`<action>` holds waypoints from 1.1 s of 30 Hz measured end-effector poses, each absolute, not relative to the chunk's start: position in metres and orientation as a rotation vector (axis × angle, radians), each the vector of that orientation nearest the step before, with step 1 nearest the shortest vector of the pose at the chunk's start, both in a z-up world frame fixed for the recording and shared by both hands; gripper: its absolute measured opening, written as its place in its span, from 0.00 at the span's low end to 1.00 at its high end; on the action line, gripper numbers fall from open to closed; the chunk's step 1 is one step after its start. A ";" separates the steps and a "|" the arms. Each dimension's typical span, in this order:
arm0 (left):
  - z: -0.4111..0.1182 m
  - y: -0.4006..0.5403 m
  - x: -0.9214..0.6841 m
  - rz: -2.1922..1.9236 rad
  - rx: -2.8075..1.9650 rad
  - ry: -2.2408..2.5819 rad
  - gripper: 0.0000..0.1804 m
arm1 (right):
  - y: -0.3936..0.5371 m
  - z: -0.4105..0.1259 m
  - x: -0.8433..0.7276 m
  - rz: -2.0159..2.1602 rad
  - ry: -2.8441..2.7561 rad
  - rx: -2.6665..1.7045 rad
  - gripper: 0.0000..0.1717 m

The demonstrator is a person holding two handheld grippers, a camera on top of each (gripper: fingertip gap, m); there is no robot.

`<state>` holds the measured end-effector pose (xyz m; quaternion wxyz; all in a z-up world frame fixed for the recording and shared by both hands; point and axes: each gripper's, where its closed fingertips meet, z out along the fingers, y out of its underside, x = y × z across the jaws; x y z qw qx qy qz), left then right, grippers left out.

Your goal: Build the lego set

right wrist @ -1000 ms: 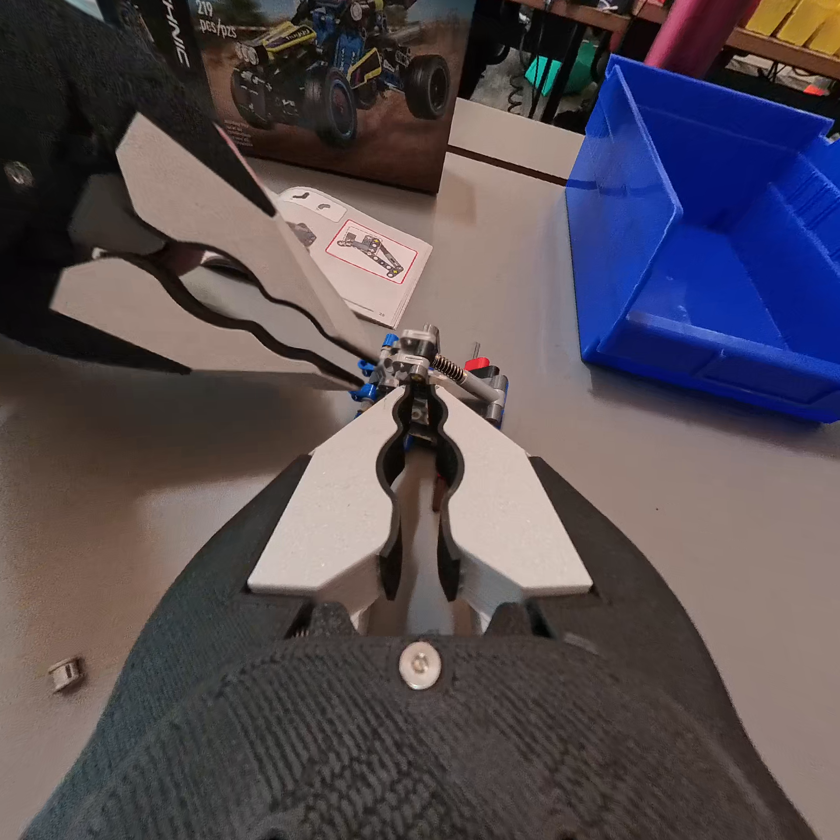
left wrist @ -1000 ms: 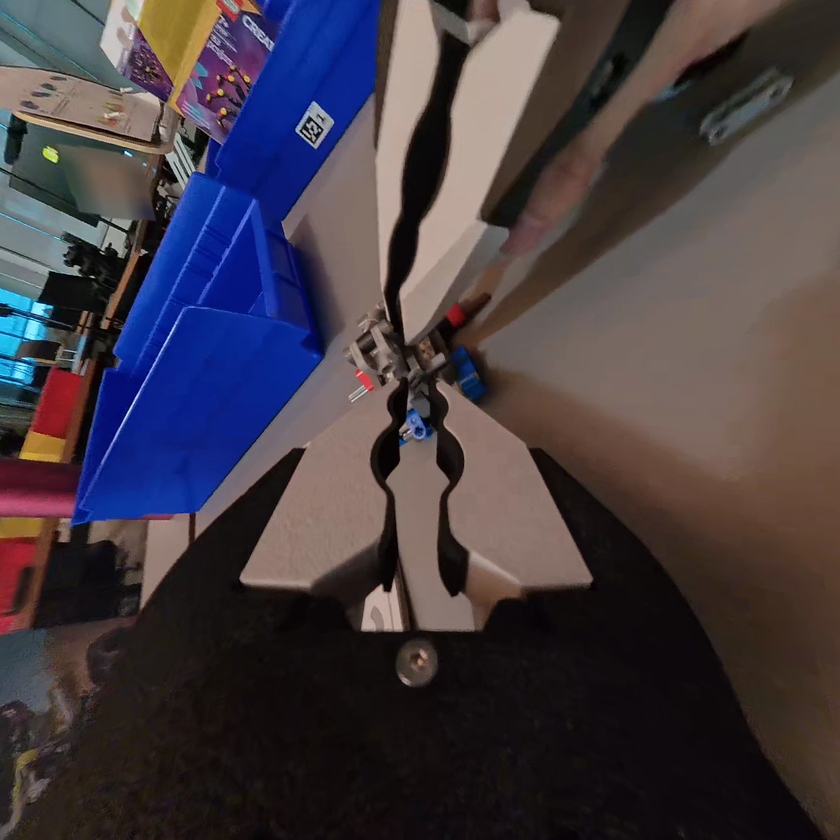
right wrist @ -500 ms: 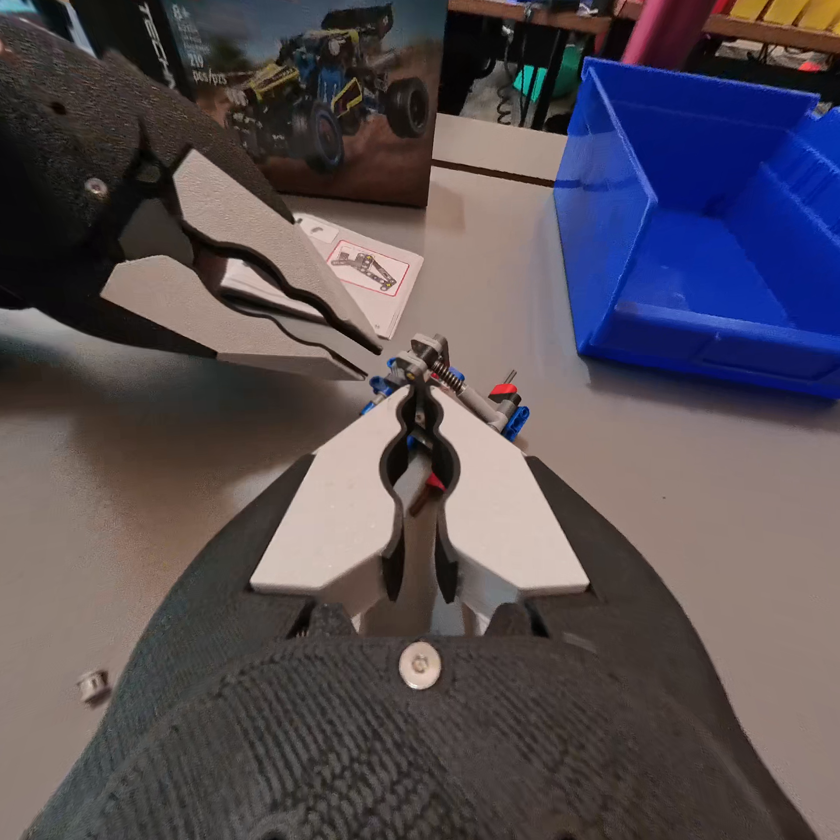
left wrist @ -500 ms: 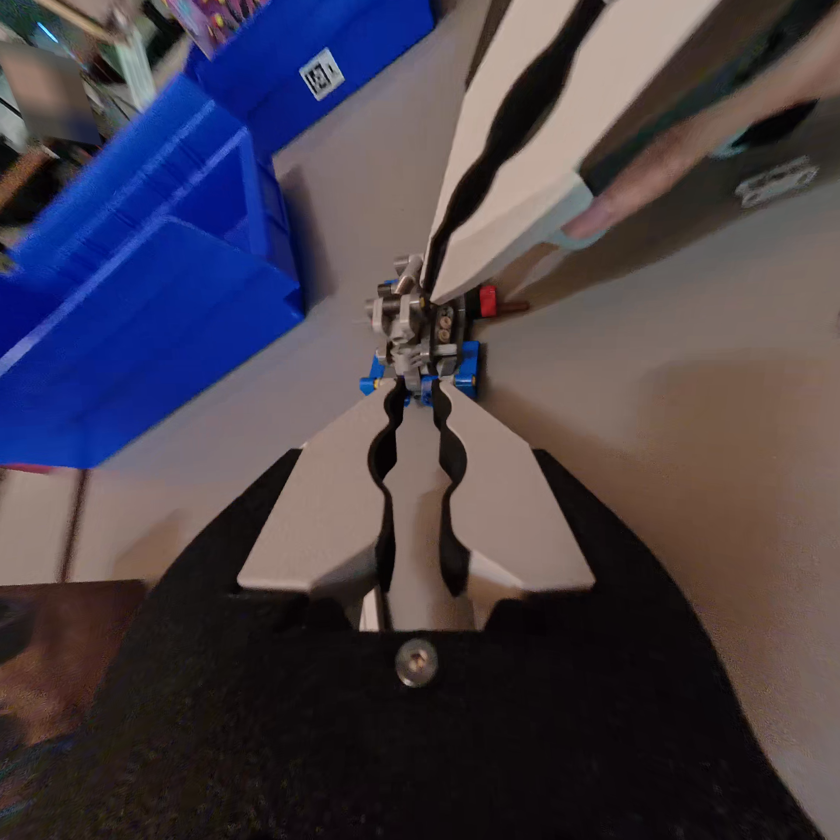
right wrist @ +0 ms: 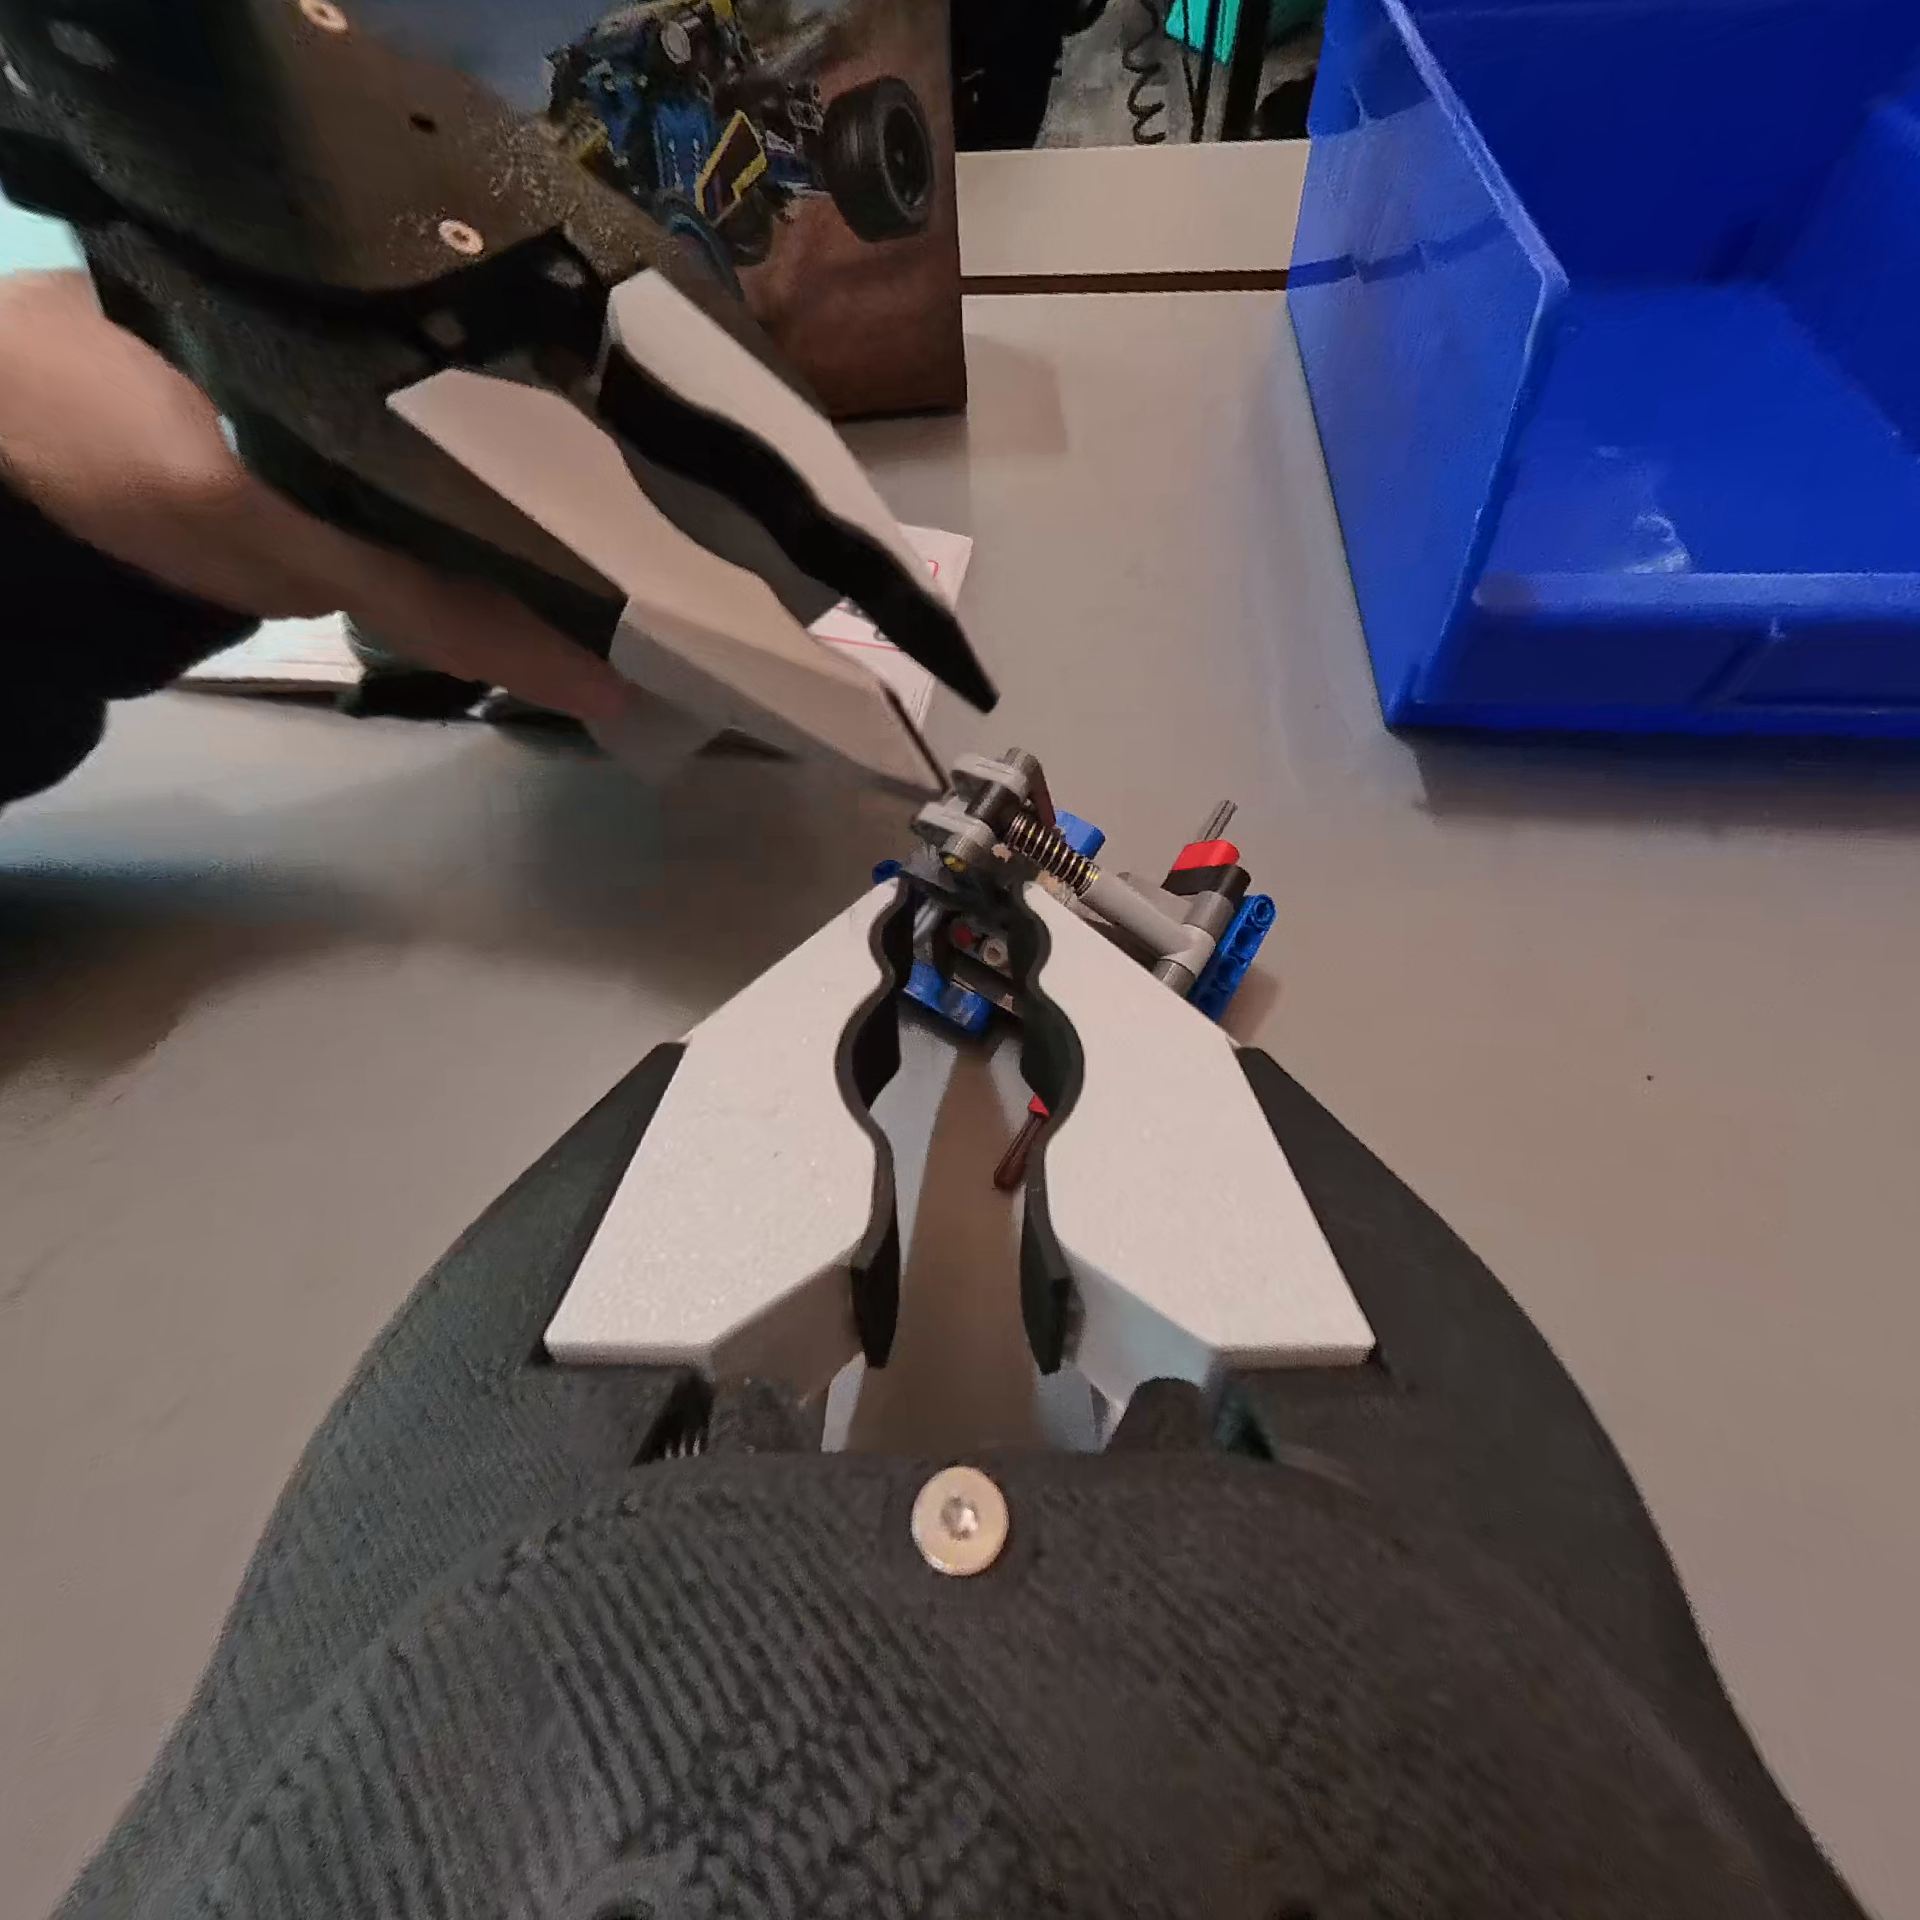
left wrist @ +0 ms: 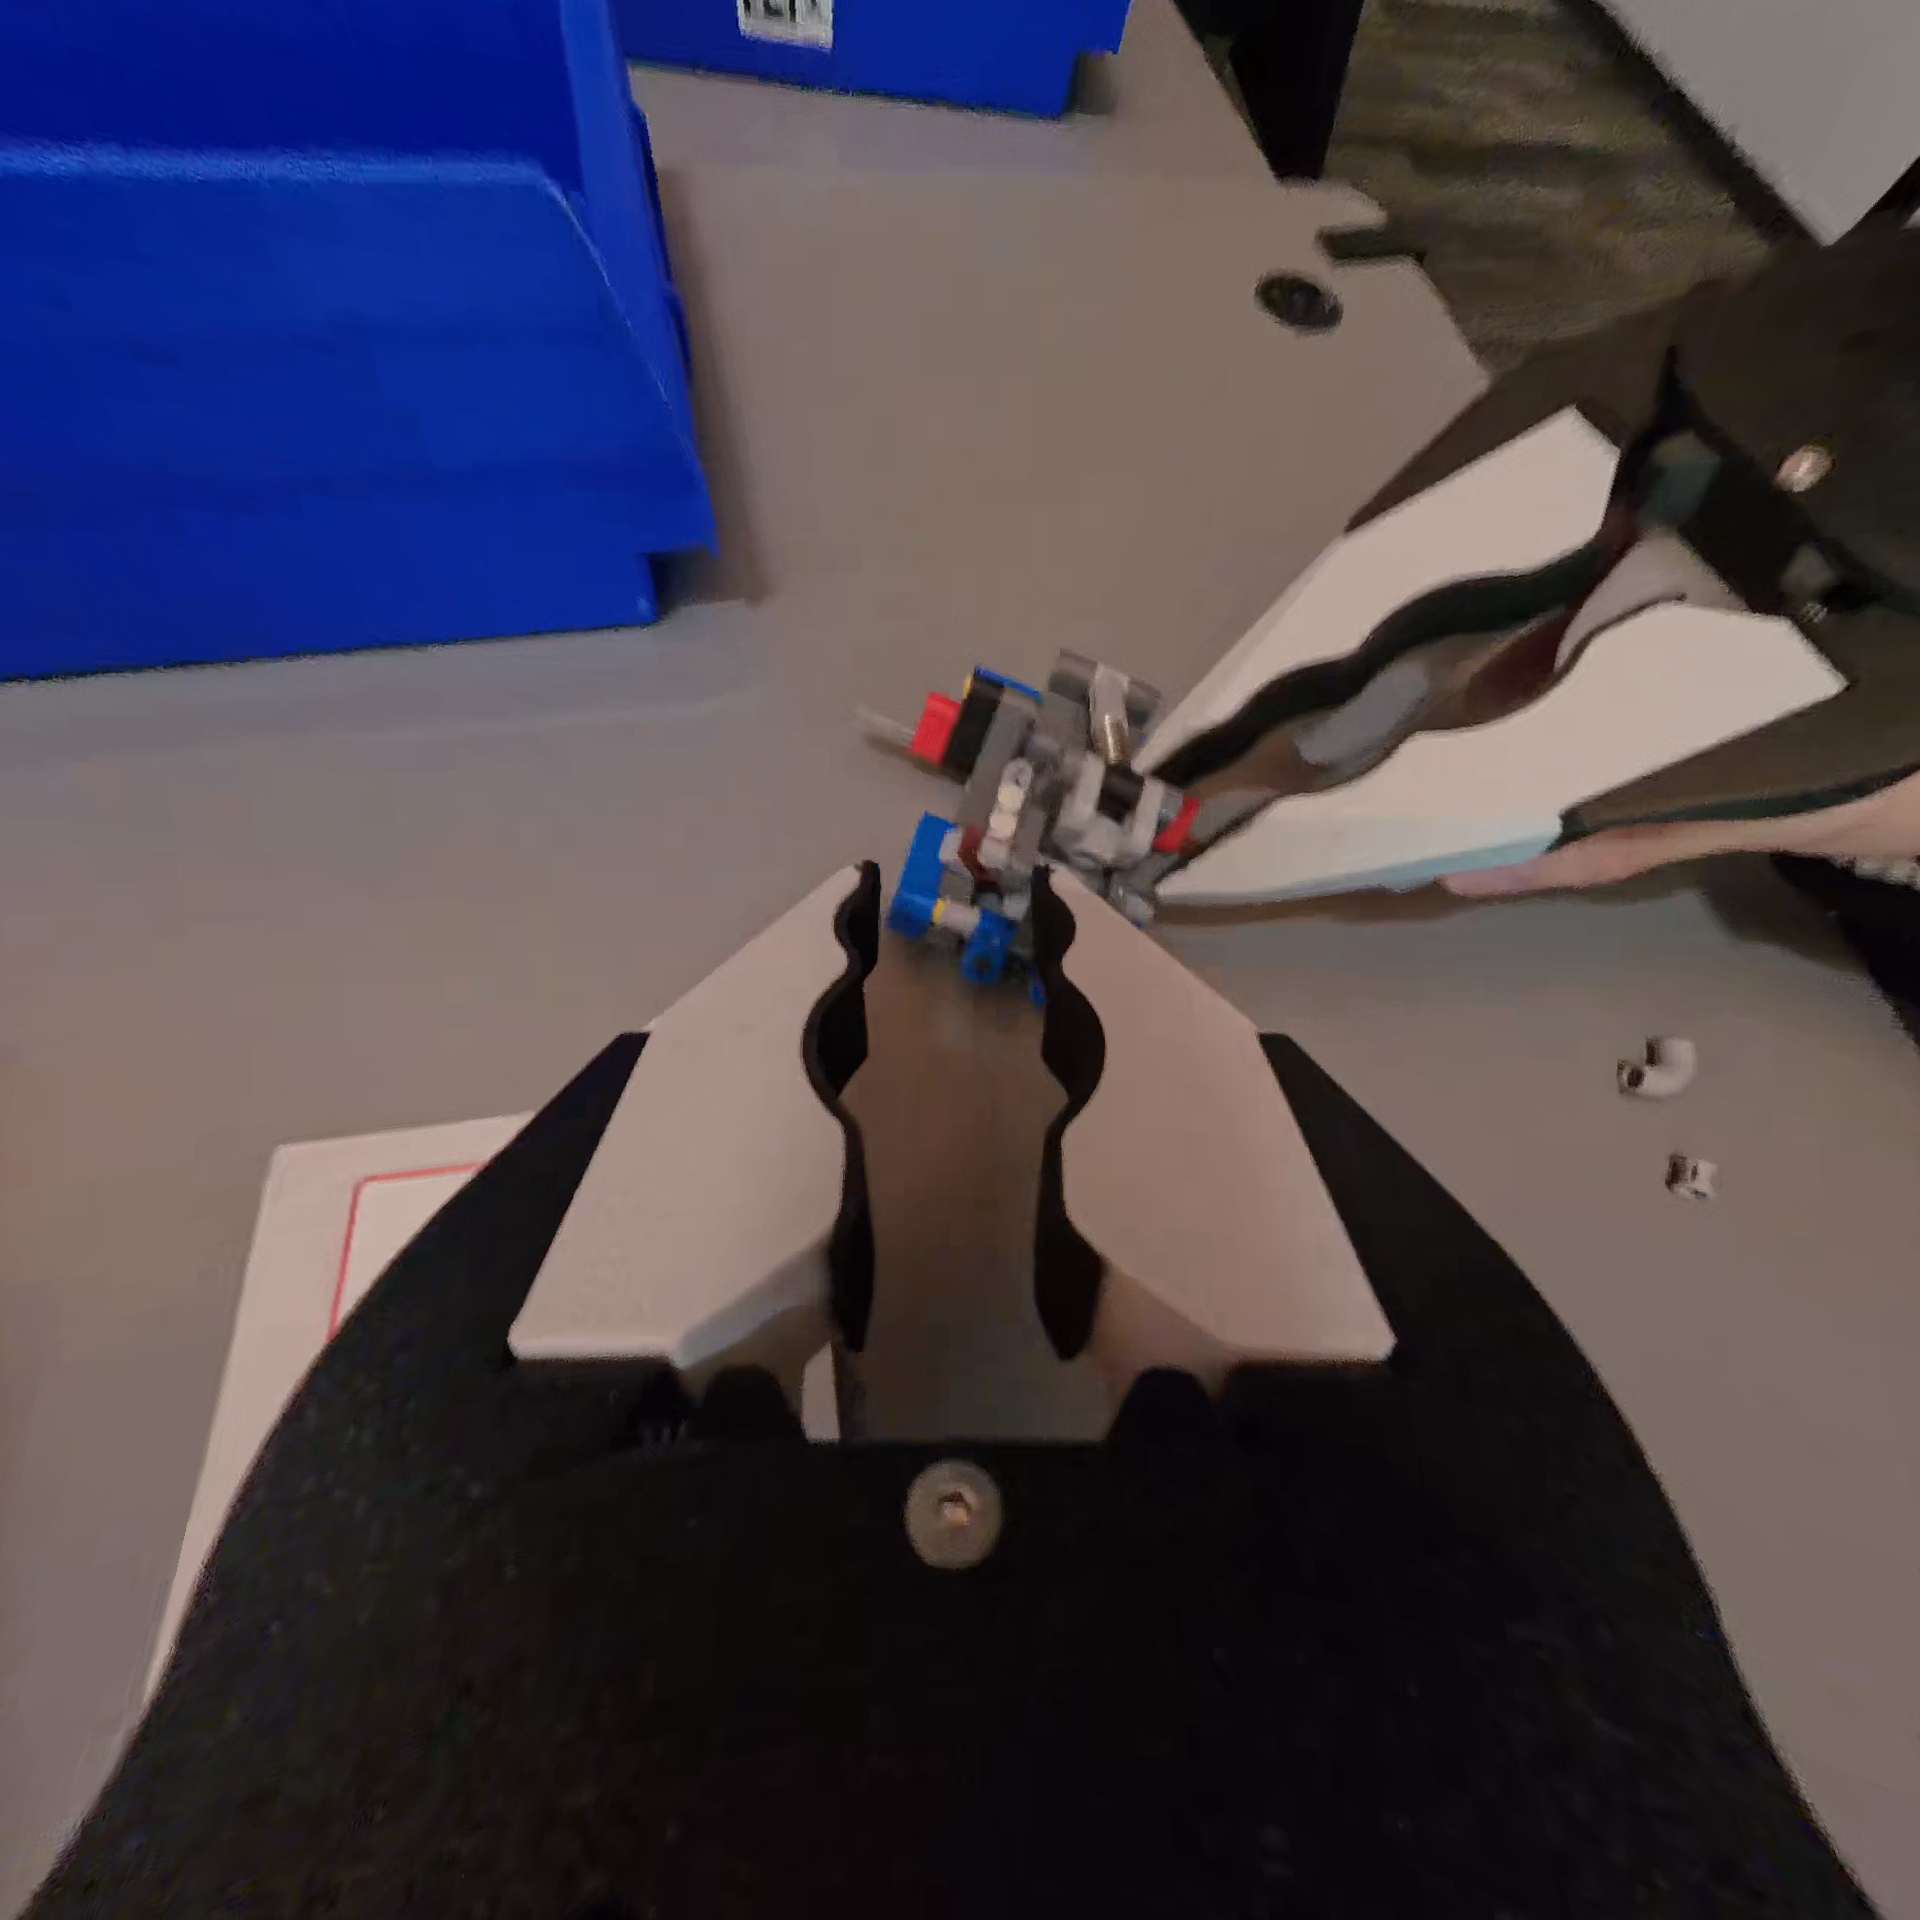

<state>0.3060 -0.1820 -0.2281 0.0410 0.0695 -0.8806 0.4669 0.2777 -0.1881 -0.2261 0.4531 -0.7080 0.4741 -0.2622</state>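
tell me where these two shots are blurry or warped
Left wrist view: motion blur smears the blue plastic bins and the small grey, blue and red brick model; wide-angle bending at the edges. Right wrist view: model sharper, the left gripper and the hand behind it streaked.

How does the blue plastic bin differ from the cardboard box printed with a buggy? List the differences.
The blue plastic bin is one plain colour; the cardboard box carries a printed buggy picture. The bin is open-topped, showing its inside; the box shows only a closed face. The bin stands right of the toy-brick assembly; the box stands beyond it, partly behind the left gripper. Both stand on the grey table.
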 end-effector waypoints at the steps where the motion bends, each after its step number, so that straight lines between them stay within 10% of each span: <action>1: -0.223 -0.185 0.308 1.458 0.203 -2.664 0.14 | -0.188 -0.226 0.278 -0.642 1.172 -1.739 0.08; 33: -0.238 -0.197 0.296 1.389 0.055 -2.534 0.08 | -0.190 -0.227 0.284 -0.621 1.185 -1.733 0.07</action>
